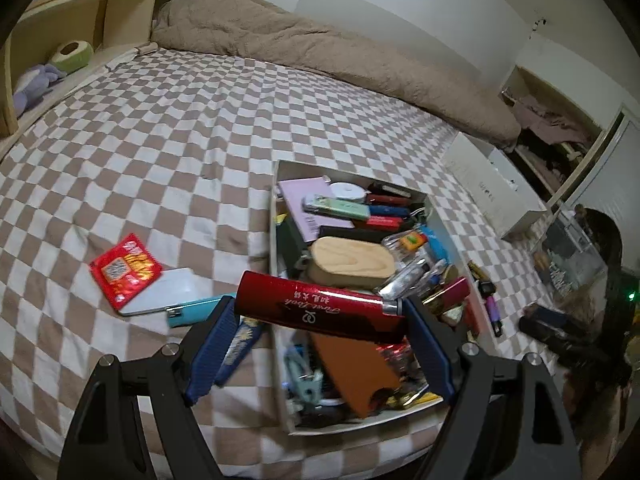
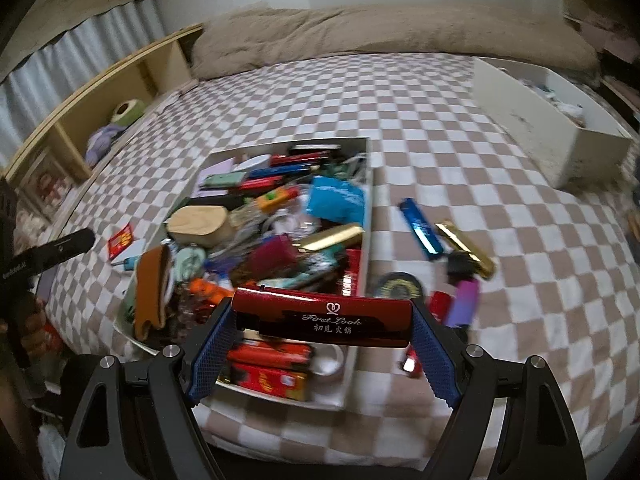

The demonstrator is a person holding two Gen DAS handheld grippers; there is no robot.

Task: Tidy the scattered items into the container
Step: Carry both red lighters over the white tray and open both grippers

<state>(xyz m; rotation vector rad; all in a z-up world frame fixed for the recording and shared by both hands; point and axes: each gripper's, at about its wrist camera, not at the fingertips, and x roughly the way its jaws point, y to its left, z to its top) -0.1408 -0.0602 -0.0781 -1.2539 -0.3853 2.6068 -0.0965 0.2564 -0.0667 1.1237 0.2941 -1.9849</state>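
Note:
A white rectangular box [image 1: 274,216] full of small items sits on the checkered bed; it also shows in the right wrist view [image 2: 369,184]. My left gripper [image 1: 320,320] is shut on a red lighter [image 1: 316,310] held crosswise above the box's near end. My right gripper [image 2: 322,324] is shut on another red lighter [image 2: 320,316] marked "First Look", above the box's near end. Left of the box lie a red packet [image 1: 126,274], a white case [image 1: 168,292] and a teal lighter [image 1: 200,312]. Right of it lie a blue lighter [image 2: 422,230], a gold lighter [image 2: 466,248] and a purple lighter [image 2: 464,302].
A beige blanket [image 1: 320,52] lies along the far side of the bed. A larger white bin [image 2: 540,128] stands at the right. A wooden shelf headboard [image 1: 60,40] with soft toys is at the left. A round dark disc [image 2: 398,286] lies beside the box.

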